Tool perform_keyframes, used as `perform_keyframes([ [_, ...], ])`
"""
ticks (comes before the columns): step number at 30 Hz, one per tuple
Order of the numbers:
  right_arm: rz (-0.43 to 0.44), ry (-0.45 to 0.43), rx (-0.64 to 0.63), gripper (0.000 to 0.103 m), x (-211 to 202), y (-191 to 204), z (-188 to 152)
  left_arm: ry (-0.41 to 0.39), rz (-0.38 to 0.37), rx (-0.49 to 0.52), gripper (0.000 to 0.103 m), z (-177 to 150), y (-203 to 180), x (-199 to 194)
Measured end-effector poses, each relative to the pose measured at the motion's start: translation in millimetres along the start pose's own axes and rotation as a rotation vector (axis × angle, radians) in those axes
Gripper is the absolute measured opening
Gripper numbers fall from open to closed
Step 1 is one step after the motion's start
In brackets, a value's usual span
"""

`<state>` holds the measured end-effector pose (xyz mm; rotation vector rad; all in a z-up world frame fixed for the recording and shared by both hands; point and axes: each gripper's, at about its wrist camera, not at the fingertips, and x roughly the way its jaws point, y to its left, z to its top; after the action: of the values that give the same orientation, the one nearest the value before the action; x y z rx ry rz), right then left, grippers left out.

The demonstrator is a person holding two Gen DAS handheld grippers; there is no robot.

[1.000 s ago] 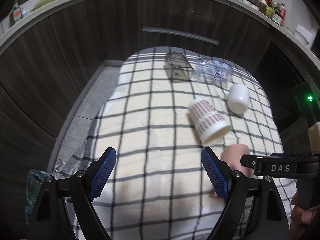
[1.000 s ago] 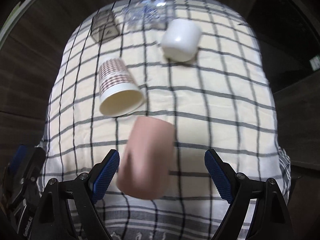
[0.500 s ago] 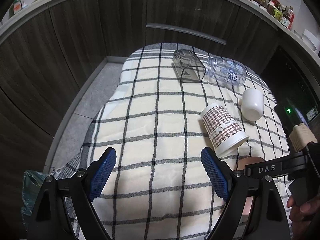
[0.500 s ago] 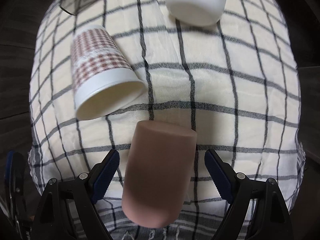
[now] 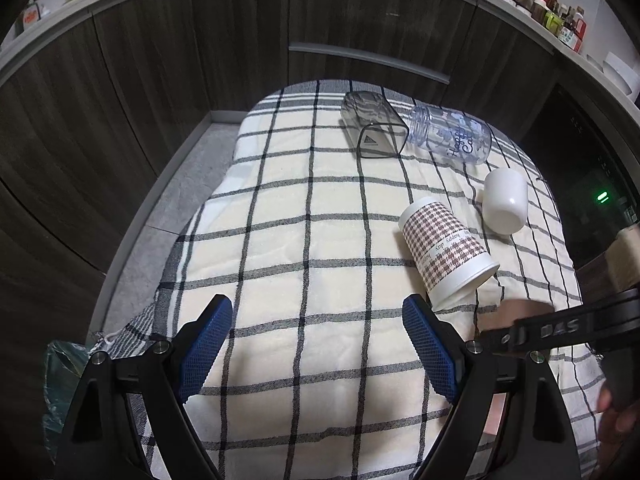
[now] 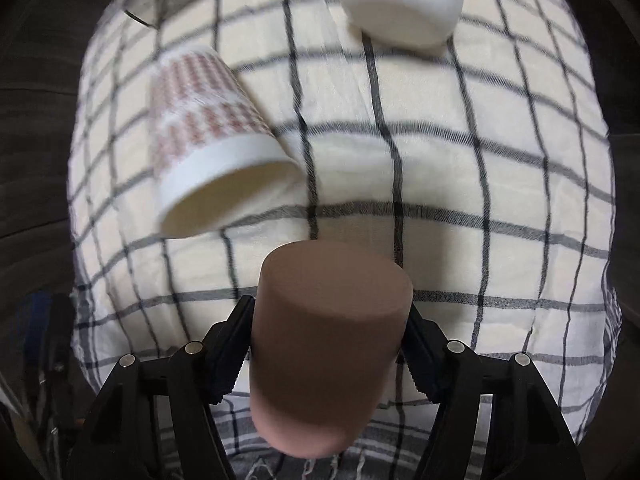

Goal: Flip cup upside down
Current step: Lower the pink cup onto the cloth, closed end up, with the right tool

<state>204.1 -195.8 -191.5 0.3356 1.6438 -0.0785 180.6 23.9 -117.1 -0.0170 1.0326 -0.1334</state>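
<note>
Pink cup [image 6: 324,360] lying on its side on checked cloth [image 6: 480,184], near and right of houndstooth paper cup [image 6: 208,140]. Left of paper cup: left gripper [image 5: 316,348], spread wide, holding nothing. Right of it: right gripper [image 6: 326,344], pinching pink cup across its sides, long axis pointing forward between fingers, closed base leading.

checked paper cup [image 6: 212,140] blurred, pink cup [image 5: 516,312] mostly hidden

Paper cup [image 5: 448,256] left of mug [image 5: 505,207]
</note>
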Motion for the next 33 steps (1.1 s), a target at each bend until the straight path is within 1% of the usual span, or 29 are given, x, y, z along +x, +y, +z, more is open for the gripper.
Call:
perform_keyframes([
  [3, 0.003, -0.142, -0.022, 0.068, -26, 5, -10, -0.027, 0.007, -0.007, 0.087, -4, 2, -5],
  [5, -0.003, -0.268, -0.044, 0.068, -44, 9, -22, -0.042, 0.005, -0.016, 0.087, -10, 3, -7],
  [7, -0.012, -0.375, -0.061, 0.068, -57, 5, -26, -0.057, 0.001, -0.028, 0.087, -14, 5, -7],
  [8, -0.024, -0.452, -0.075, 0.068, -64, 9, -34, -0.069, 0.005, -0.033, 0.087, -18, 5, -7],
  [9, -0.044, -0.551, -0.094, 0.068, -68, 11, -38, -0.077, 0.01, -0.034, 0.087, -20, 5, -6],
  [11, -0.077, -0.684, -0.099, 0.068, -74, 6, -42, -0.087, 0.022, -0.026, 0.087, -25, 4, -2],
  [14, -0.1, -0.804, -0.077, 0.068, -65, 8, -45, -0.116, 0.036, -0.018, 0.087, -32, 2, 1],
  [16, -0.12, -0.877, -0.073, 0.068, -58, 5, -50, -0.151, 0.056, -0.01, 0.087, -37, 1, 3],
  [19, -0.149, -0.923, -0.07, 0.068, -48, 3, -56, -0.177, 0.058, -0.02, 0.087, -41, 2, 7],
  [24, -0.16, -0.957, -0.061, 0.068, -29, 4, -65, -0.207, 0.075, -0.032, 0.087, -42, 4, 12],
  [28, -0.192, -0.971, -0.08, 0.068, -18, 10, -75, -0.204, 0.083, -0.008, 0.087, -45, 0, 15],
  [33, -0.215, -0.945, -0.105, 0.068, -8, 14, -88, -0.206, 0.083, 0.007, 0.087, -46, -3, 15],
])
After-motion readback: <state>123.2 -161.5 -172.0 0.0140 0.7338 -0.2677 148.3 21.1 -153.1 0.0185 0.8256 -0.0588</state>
